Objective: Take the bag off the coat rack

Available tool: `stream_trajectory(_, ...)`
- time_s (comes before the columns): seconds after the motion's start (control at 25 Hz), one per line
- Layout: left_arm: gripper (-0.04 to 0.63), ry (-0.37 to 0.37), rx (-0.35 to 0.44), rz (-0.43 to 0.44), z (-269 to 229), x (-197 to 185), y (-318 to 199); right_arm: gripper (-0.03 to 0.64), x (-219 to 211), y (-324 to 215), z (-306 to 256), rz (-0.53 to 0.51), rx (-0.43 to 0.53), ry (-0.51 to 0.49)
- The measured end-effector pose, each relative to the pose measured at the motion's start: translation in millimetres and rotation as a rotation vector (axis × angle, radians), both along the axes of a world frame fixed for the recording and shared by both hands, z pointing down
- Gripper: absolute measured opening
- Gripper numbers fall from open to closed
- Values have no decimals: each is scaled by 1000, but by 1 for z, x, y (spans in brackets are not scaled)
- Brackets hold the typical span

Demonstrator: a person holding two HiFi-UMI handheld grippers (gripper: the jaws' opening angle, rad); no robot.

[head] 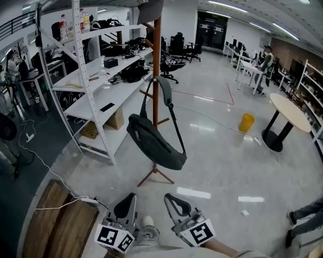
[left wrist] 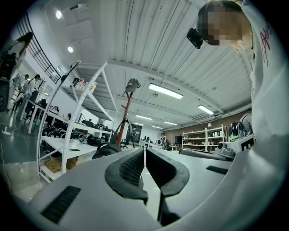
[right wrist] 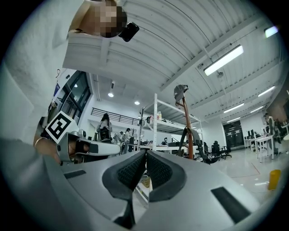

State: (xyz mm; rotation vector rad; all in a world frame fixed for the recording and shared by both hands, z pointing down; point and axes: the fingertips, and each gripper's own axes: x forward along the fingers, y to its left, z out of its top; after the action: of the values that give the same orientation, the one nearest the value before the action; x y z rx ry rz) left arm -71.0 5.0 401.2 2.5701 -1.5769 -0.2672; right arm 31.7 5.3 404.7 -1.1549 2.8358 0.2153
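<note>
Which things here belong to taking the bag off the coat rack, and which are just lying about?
Belongs: bag, coat rack, left gripper, right gripper.
Lying about: yellow bin, round table, white shelving, cap atop the rack.

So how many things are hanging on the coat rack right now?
2: a dark bag hung by its strap partway up the pole, and a grey cap on top. Nothing else shows, though the far side is hidden.

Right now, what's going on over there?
A person holds a gripper in each hand and faces the rack. The bag hangs on it, untouched. The left gripper and right gripper are both shut and empty, low in the head view and short of the bag.
</note>
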Motion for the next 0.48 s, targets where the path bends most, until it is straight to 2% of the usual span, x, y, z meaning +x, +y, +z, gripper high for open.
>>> stream_trajectory(0.48, 28, -16, 23, 38, -14, -44, -138, 20, -46, -136, -15, 46, 16, -15)
